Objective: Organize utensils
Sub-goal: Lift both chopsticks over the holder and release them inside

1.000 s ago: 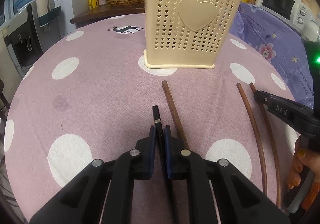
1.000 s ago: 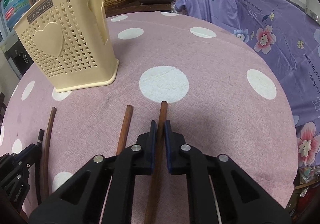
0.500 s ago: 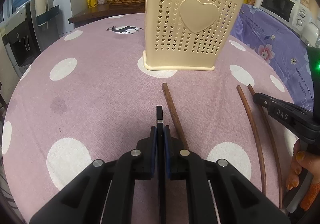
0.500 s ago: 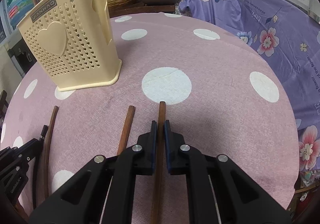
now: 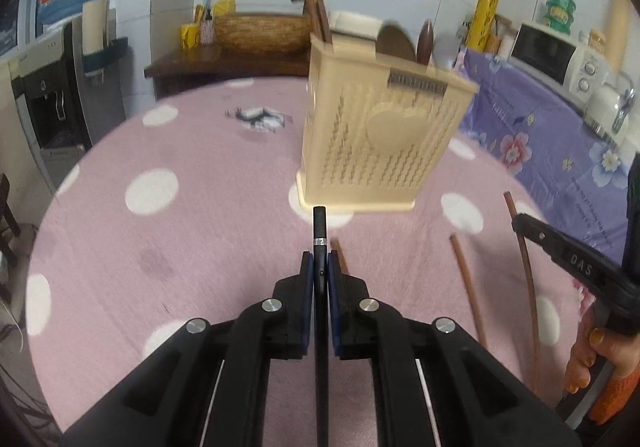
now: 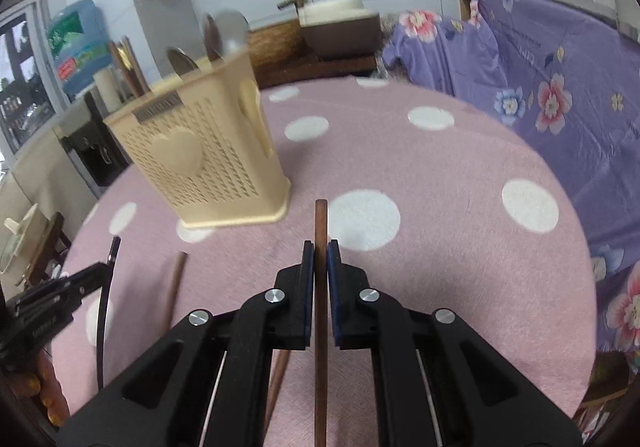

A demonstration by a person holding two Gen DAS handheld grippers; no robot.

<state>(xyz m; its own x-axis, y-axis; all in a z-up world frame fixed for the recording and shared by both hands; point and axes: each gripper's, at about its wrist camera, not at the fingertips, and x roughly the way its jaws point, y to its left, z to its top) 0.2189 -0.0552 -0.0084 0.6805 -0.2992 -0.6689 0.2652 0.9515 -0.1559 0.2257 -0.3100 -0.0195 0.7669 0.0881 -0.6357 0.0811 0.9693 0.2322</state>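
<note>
A cream perforated utensil basket [image 5: 380, 143] [image 6: 208, 163] stands on the pink dotted tablecloth [image 5: 192, 239], with spoons and chopsticks upright inside. My left gripper [image 5: 319, 267] is shut on a black chopstick [image 5: 319, 223] with a silver band, held off the cloth and pointing at the basket's base. My right gripper [image 6: 320, 259] is shut on a brown wooden chopstick [image 6: 321, 219], also raised. Each gripper shows in the other's view: the right gripper [image 5: 560, 251] and the left gripper [image 6: 60, 299]. Two more brown chopsticks [image 5: 466, 279] [image 6: 176, 287] lie on the cloth between them.
A purple floral cloth [image 6: 540, 87] covers the surface to the right, with a microwave [image 5: 556, 55] on it. A water dispenser [image 5: 52, 103] stands at the left. A wicker basket [image 5: 260, 31] sits on a dark shelf behind the table. A hand [image 5: 588, 351] grips the right tool.
Both grippers have risen and tilted up, lifting the black and the brown chopstick off the cloth. The basket now sits lower and smaller in both views.
</note>
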